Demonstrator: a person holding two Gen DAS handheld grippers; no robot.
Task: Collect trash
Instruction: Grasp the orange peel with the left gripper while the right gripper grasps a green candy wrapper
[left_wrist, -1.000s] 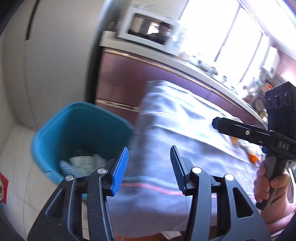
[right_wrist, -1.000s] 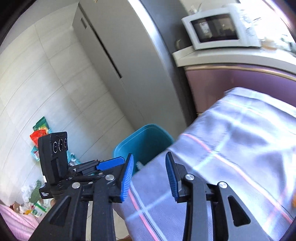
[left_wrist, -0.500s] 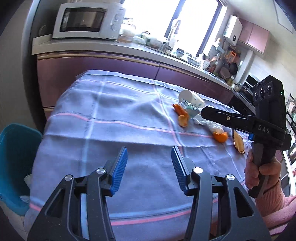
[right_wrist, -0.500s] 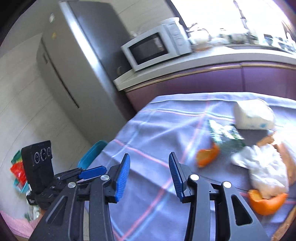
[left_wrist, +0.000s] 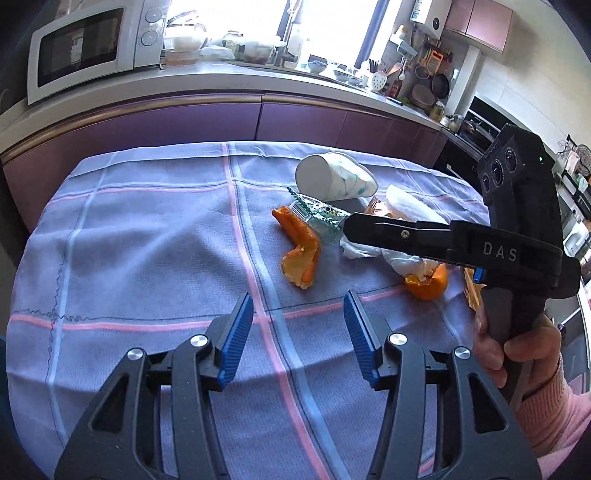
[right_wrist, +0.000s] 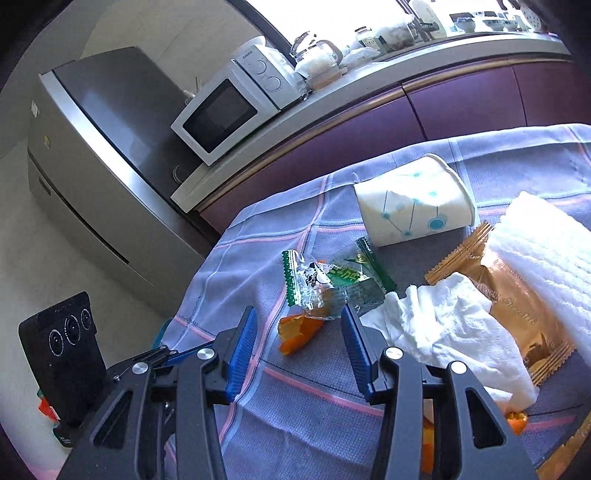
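Both tongs empty: left gripper (left_wrist: 298, 334) released, right gripper (right_wrist: 298, 345) opening over curled orange peel strip (right_wrist: 298, 331). Could snag crinkly green-clear plastic wrapper (right_wrist: 325, 284) touching peel, dragging it.

Both grippers have swung off the bin and onto the table: the blue bin that filled the left wrist view at 9 o'clock is gone. Now the litter pile sits ahead. The left gripper (left_wrist: 298, 332) faces the orange peel (left_wrist: 300, 254) at 12 o'clock, empty. The right gripper (right_wrist: 298, 349) has closed in on the green wrapper (right_wrist: 325, 286), jaws opening, nothing gripped; paper cup (right_wrist: 413, 201) now at 1 o'clock.
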